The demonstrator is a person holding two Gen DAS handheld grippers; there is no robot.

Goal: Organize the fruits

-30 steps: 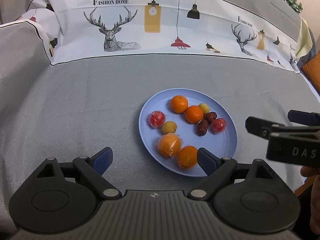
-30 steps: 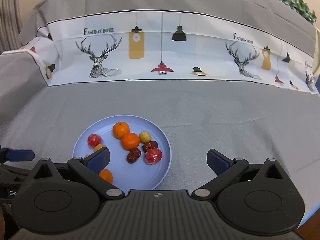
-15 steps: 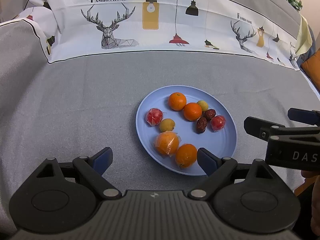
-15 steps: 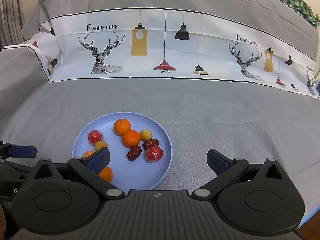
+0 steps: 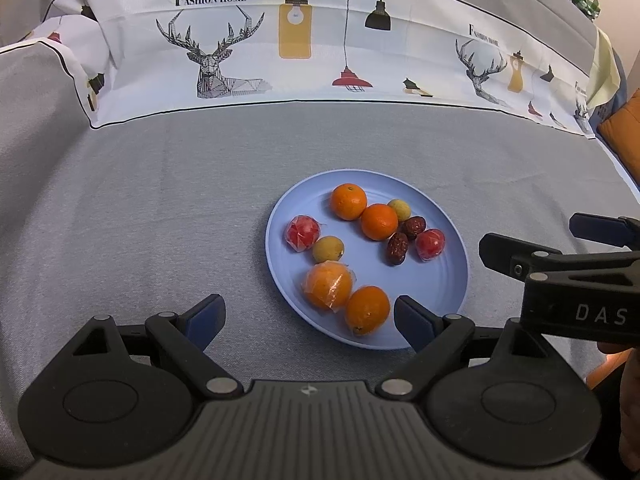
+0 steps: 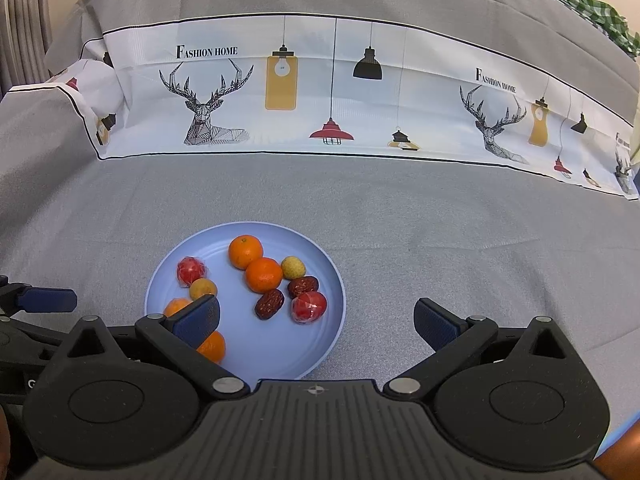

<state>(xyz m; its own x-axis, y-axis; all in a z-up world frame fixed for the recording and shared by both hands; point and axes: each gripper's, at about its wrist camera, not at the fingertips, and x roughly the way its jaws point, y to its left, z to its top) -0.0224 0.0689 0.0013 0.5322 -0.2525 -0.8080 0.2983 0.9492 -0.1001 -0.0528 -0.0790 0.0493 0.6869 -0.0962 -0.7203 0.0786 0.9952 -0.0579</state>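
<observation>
**Both grippers wide open over a plate of fruit**

The left gripper [image 5: 310, 318] hangs low over the near edge of the blue plate [image 5: 440, 304], its two blue-padded fingers spread wide and gripping nothing. One pad sits over the grey cloth [image 5: 160, 208]; the other overlaps the plate's near rim just beside a bare orange [image 5: 367, 309]. The right gripper [image 6: 316, 318] is level with it, fingers equally far apart and empty, its left pad in front of the plate's near-left fruit and its right pad over bare cloth.

The plate rests on the cloth in front of both grippers. Touching the near orange is a wrapped orange [image 5: 329, 285]. Further in lie a small yellow fruit [image 5: 328, 249] and a wrapped red fruit [image 5: 302, 233] to the left, and two dark red dates [image 5: 397, 248] beside a second wrapped red fruit [image 5: 430, 244] to the right. At the far side, two more oranges [image 5: 348, 201] touch each other, with another small yellow fruit [image 5: 399, 210] just beside them.

The left wrist view shows all the fruit unobstructed and the right gripper from the side, with part of a hand [image 5: 624, 364] below it. The right wrist view hides most of the two near oranges. Beyond the plate, a printed band with deer and lamps [image 6: 320, 92] crosses the fabric.
</observation>
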